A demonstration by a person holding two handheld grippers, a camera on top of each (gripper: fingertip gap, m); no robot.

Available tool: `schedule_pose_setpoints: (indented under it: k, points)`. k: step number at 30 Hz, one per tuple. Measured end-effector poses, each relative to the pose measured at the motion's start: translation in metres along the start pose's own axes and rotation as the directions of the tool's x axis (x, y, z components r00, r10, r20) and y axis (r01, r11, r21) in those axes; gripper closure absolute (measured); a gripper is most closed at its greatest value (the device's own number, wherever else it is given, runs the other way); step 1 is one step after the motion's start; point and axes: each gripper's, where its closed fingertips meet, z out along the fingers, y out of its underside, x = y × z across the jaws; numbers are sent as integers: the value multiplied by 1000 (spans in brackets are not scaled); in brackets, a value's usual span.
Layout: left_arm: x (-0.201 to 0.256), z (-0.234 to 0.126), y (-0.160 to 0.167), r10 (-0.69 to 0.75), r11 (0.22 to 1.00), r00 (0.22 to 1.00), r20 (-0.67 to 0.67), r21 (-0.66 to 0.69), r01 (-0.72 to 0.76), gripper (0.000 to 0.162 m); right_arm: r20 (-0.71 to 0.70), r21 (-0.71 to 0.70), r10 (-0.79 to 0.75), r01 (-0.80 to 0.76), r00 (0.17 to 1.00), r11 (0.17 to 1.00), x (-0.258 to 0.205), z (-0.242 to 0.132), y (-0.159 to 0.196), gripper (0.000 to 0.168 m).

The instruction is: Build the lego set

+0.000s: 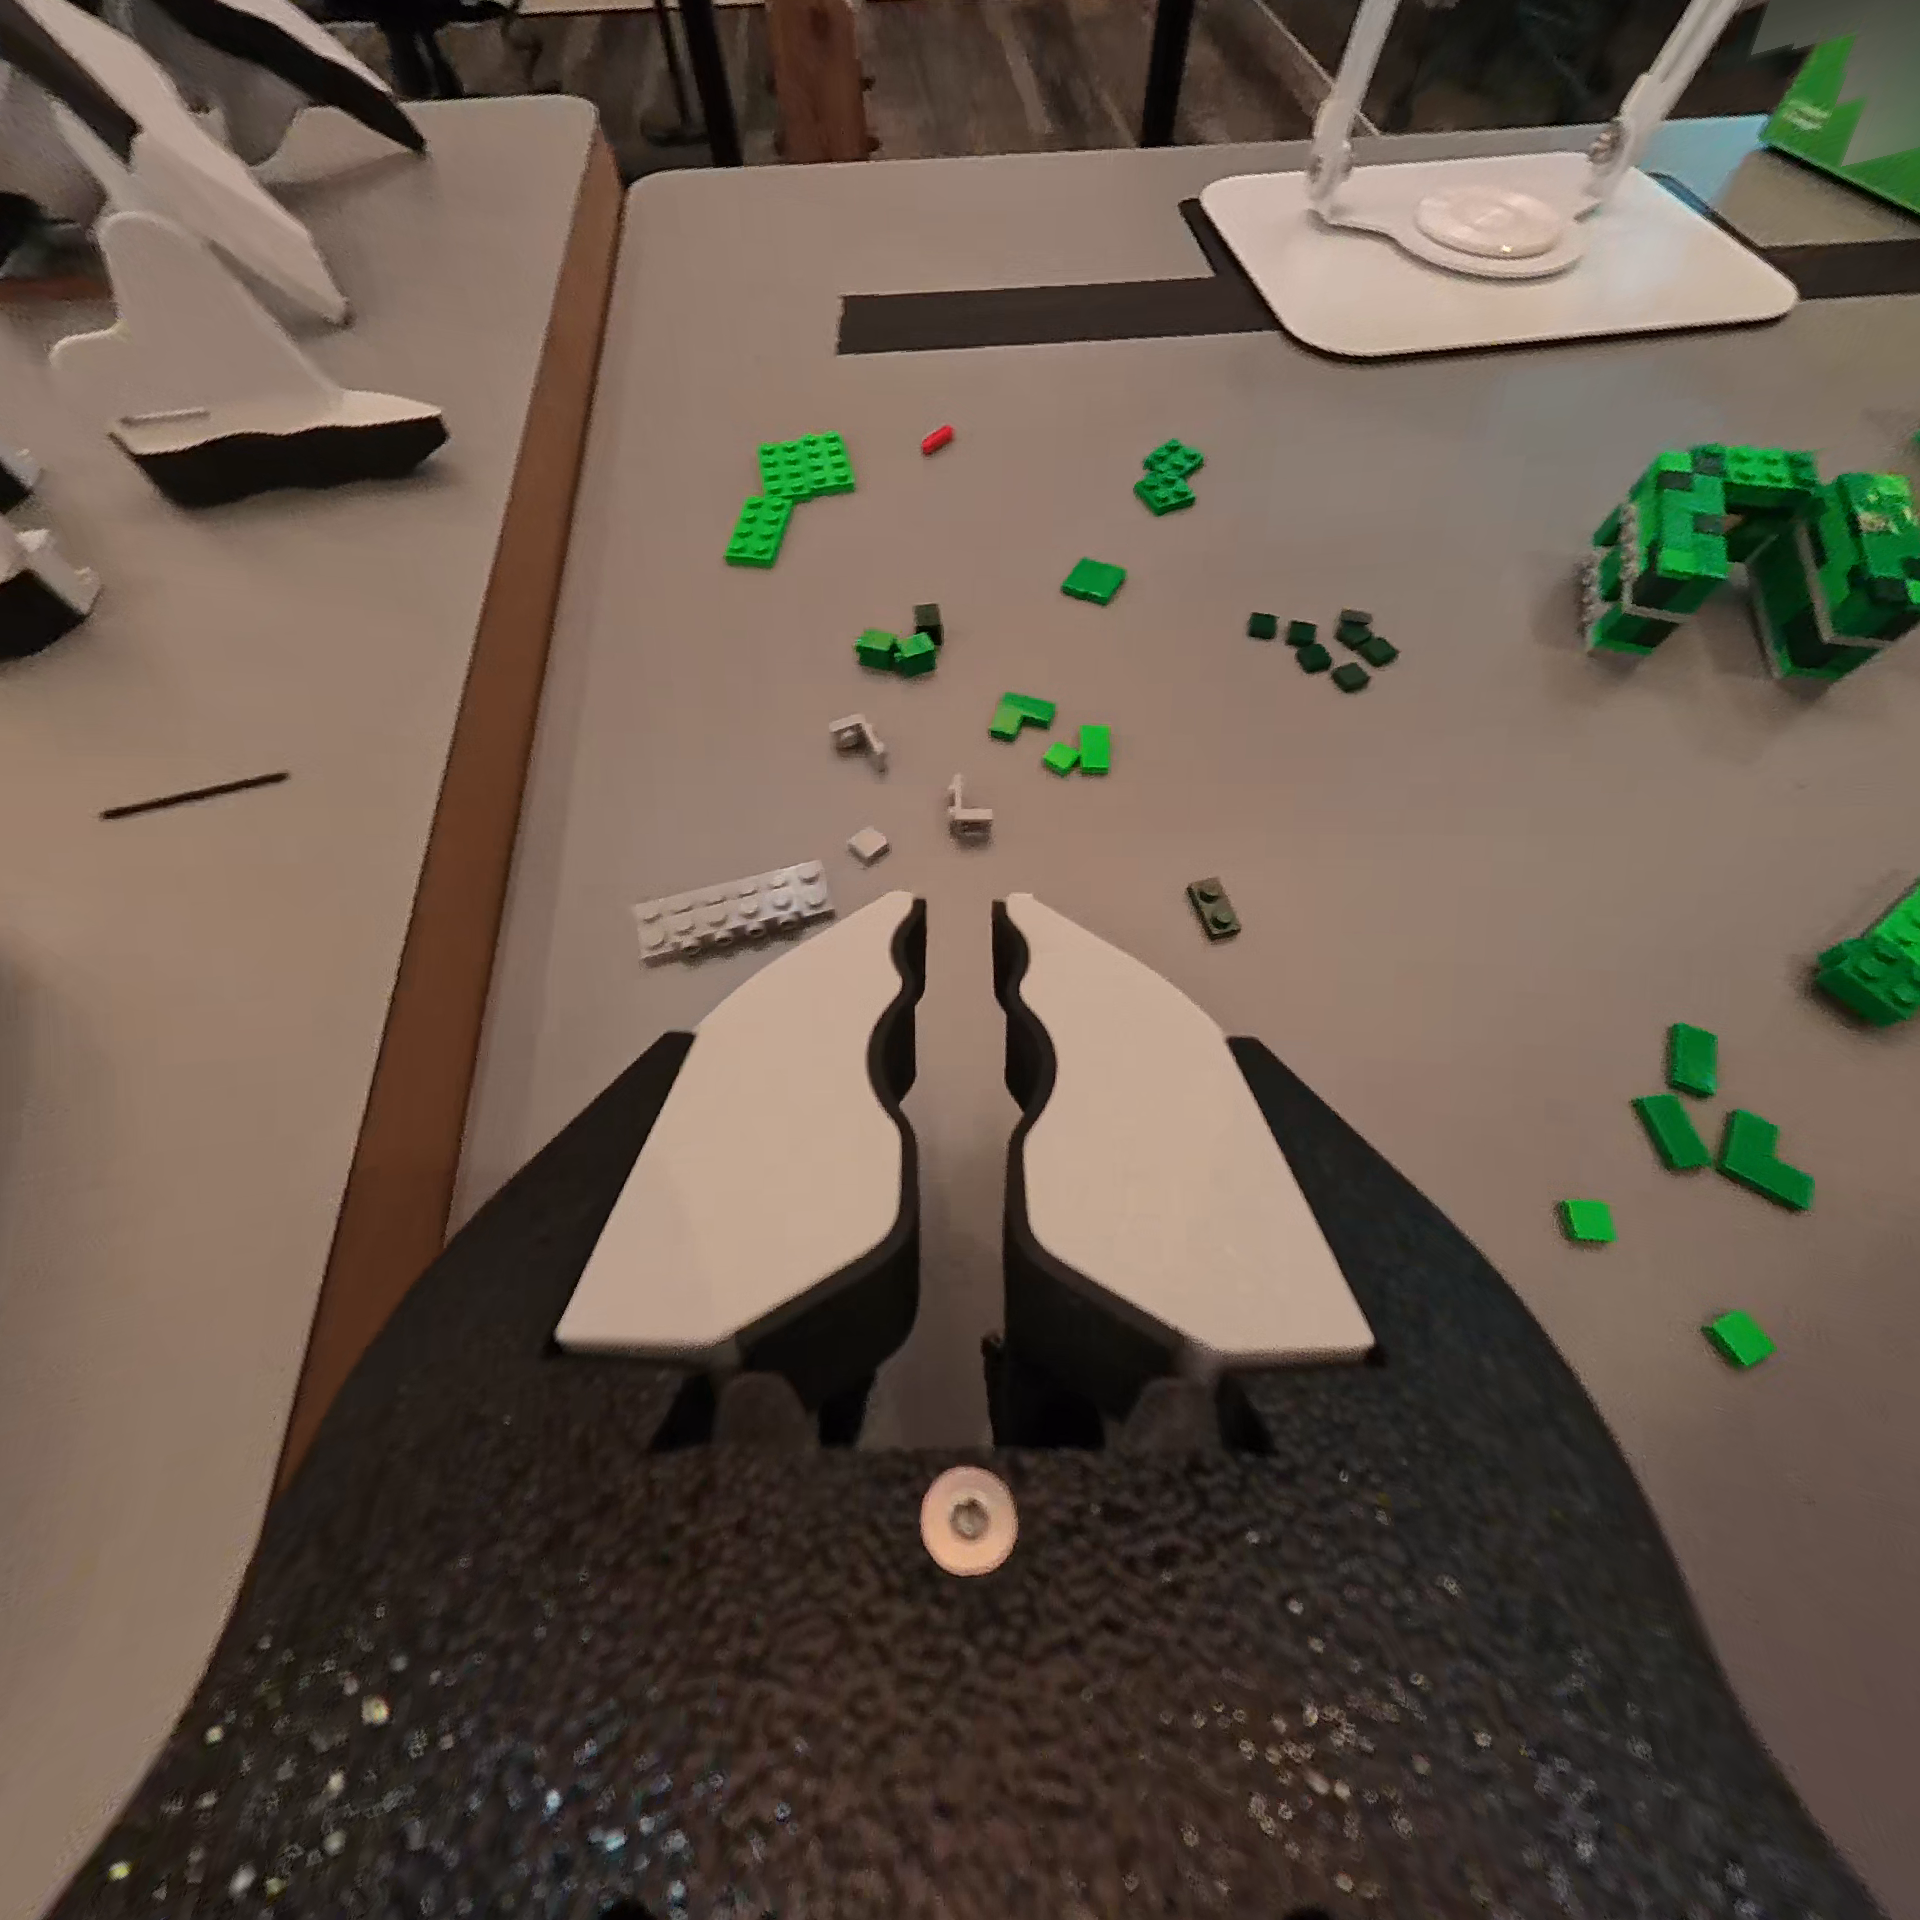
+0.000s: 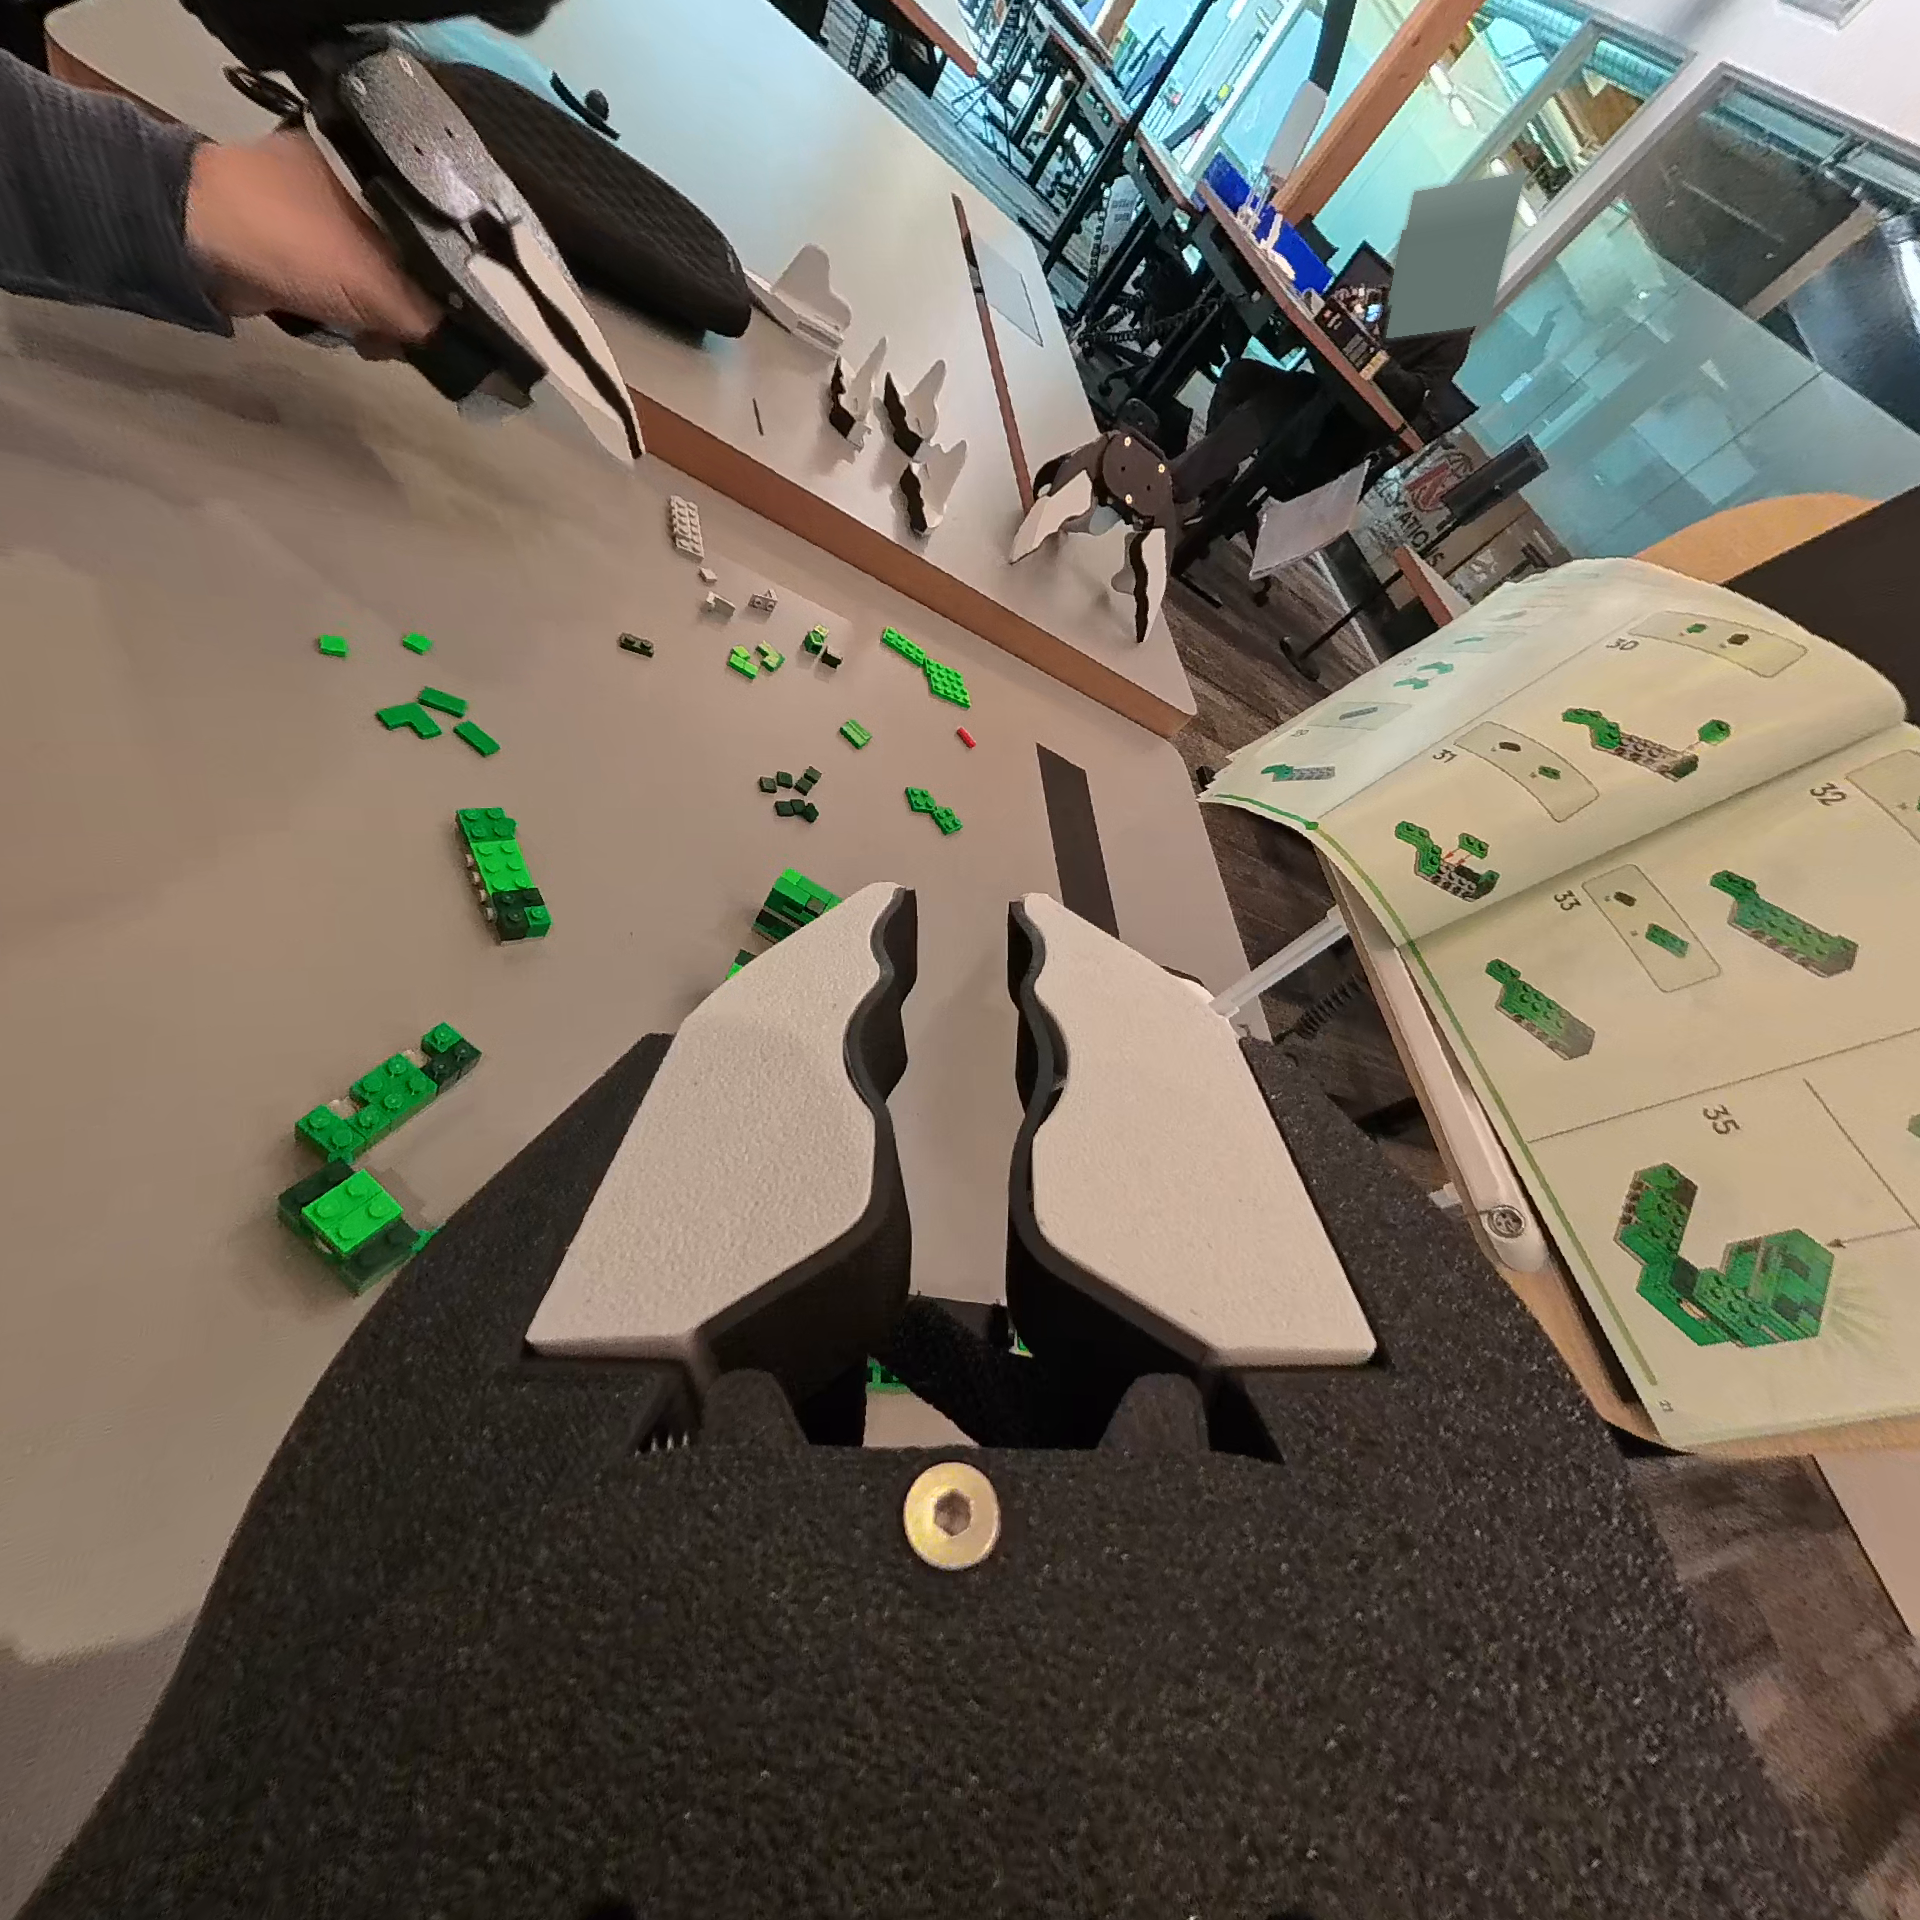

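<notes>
On grey table (image 1: 1351,935), scattered green lego pieces (image 1: 805,488), left gripper (image 1: 957,914) and right gripper (image 2: 961,909) narrowly parted, empty

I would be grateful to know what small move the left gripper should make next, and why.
Probably ease the left gripper forward and down onto the small grey bracket piece just beyond its fingertips. Its fingers are slightly apart and hold nothing, the piece lies almost in line with the gap, and the right gripper is also empty, off over the table's far side.
</notes>
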Motion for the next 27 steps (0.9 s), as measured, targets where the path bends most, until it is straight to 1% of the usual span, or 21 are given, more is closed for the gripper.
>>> schedule_pose_setpoints:
  k: [3,6,27]
  points:
    - [-8,-5,0,-52,998,998,23,25,52,151,-1,-1,0,0,1000,1000,0,0,0,152]
    - [-13,-8,1,-73,996,997,38,45,71,151,-2,0,0,0,1000,1000,0,0,0,152]
    - [-7,-8,-2,-55,997,998,25,57,54,153,1,-7,4,-4,1000,1000,1,1,3,152]
